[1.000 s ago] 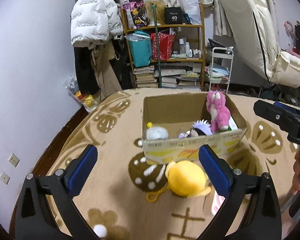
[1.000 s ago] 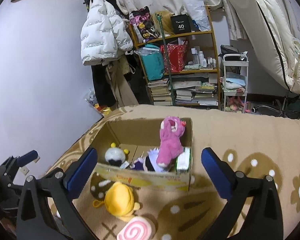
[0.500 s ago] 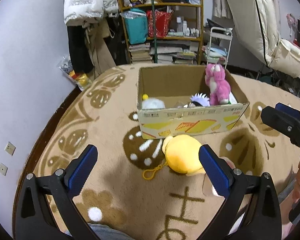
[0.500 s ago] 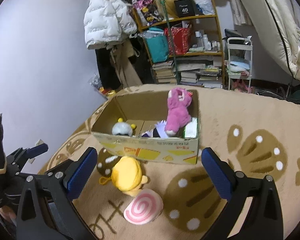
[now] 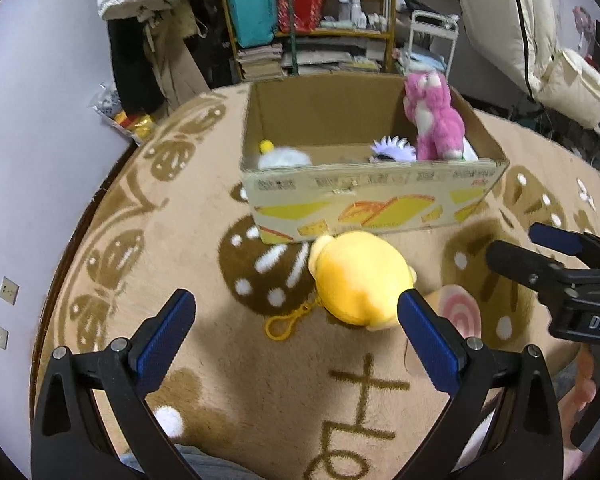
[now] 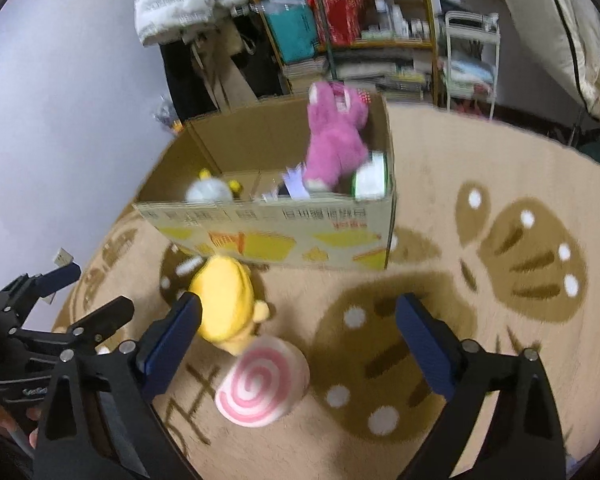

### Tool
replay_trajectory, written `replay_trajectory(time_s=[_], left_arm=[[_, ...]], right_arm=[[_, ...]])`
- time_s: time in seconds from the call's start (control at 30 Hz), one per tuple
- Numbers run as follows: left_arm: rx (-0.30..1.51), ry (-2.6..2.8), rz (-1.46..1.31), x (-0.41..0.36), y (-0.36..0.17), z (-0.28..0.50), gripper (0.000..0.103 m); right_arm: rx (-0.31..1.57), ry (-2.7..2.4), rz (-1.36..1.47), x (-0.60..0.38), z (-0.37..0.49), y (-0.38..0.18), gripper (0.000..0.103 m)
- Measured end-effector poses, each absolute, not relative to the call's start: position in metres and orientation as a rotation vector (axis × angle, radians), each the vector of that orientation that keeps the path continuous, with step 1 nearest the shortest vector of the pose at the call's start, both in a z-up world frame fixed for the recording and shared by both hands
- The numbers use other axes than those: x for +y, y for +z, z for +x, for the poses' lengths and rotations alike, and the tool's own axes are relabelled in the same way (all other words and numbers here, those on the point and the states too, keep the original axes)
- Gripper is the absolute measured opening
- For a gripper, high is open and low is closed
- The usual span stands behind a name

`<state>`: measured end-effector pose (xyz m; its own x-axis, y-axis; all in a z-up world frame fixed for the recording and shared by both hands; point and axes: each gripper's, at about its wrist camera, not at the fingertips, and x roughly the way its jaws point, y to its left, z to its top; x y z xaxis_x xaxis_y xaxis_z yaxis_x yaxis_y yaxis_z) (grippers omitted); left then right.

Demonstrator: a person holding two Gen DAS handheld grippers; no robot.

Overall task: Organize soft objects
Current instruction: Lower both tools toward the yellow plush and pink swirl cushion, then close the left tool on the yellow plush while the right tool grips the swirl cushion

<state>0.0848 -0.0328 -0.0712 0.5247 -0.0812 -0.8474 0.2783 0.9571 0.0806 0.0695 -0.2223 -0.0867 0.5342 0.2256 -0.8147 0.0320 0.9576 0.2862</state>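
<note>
An open cardboard box [image 5: 364, 204] [image 6: 284, 236] stands on the tan rug. It holds a pink plush bear [image 5: 432, 120] [image 6: 336, 140], a white round plush [image 5: 284, 158] [image 6: 210, 192] and a spiky purple-white toy [image 5: 392, 148]. A yellow plush [image 5: 360, 278] [image 6: 226, 304] with a key loop lies in front of the box. A pink swirl roll plush [image 5: 460, 312] [image 6: 262, 388] lies beside it. My left gripper [image 5: 296, 344] is open and empty above the yellow plush. My right gripper [image 6: 298, 348] is open and empty above the swirl roll.
The patterned rug [image 5: 204, 360] covers a round surface that ends at a dark edge on the left [image 5: 84, 216]. Behind stand a cluttered shelf [image 5: 312, 20], hanging coats [image 6: 188, 4], a white trolley [image 6: 470, 56] and a cream recliner [image 5: 540, 40].
Both grippers have moved forward and tilted down toward the rug. The yellow plush and swirl roll now sit larger and nearer between the fingers. Nothing was grasped.
</note>
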Motion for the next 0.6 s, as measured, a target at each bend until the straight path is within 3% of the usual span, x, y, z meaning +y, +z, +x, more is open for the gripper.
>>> replay_trajectory(time_s=[0.1,0.3,0.6], left_arm=[[1.022,-0.231,0.226,-0.037,-0.078,0.087,0.100],[1.064,-0.250,0.245,-0.043,-0.093,0.093,0.100],[1.058,-0.341,0.285,-0.061,-0.111,0.099,0.100]], right_arm=[[1.061,0.120,0.317,-0.224,0.074,-0.101,0.091],[1.135,0.134,0.380,-0.226,0.079,-0.123,0.085],[1.187,0.150,0.403,-0.225,0.083,-0.140,0.084]])
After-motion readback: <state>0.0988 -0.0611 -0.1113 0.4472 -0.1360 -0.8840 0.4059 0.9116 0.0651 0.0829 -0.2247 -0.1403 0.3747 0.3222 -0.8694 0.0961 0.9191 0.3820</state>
